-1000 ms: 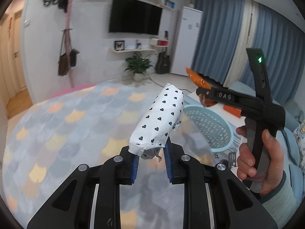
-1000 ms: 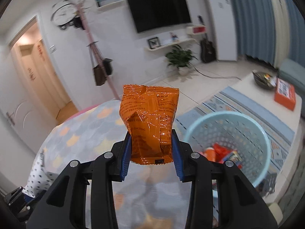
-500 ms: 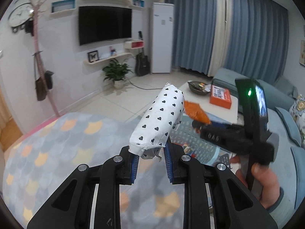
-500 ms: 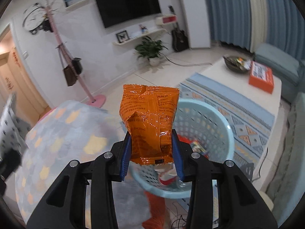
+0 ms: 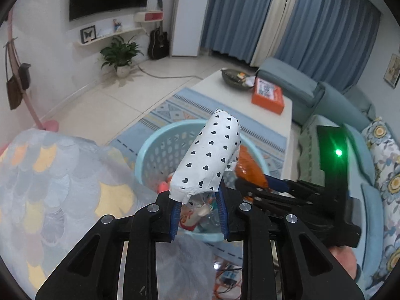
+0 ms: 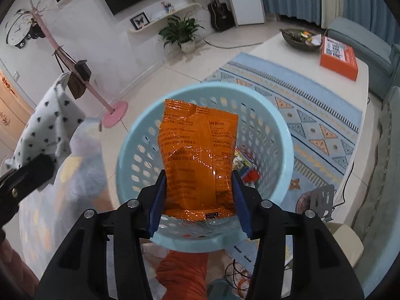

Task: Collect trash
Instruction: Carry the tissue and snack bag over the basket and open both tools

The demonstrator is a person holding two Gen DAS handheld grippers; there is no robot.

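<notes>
holding: the right gripper (image 6: 198, 197) clamps an orange snack bag (image 6: 197, 160) by its lower part between blue pads (image 6: 157, 207); the bag stands upright over the mouth of the light blue basket (image 6: 282, 135).
left gripper (image 5: 198, 211): closed on a white wrapper with black hearts (image 5: 207, 160), which rises from the blue pads (image 5: 175, 215) and tilts up and to the right, above the near rim of the basket (image 5: 150, 147).
right gripper, left view: it (image 5: 252, 185) reaches in from the right just beside the left gripper, the orange bag (image 5: 247, 167) at its tip, a green light (image 5: 338, 152) on its body.
left gripper, right view: a dark blurred shape (image 6: 27, 175) at the left edge, the wrapper (image 6: 47, 125) sticking up from it.
basket contents: red and printed wrappers (image 6: 247, 167) lie at the bottom; details are blurred.
tabletop: grey cloth with yellow and orange scales (image 5: 50, 175), left of the basket.
floor: blue patterned rug (image 6: 312, 100) under and beyond the basket.
low white table (image 6: 360, 80): bears an orange box (image 6: 338, 57) and a dark bowl (image 6: 297, 40).
</notes>
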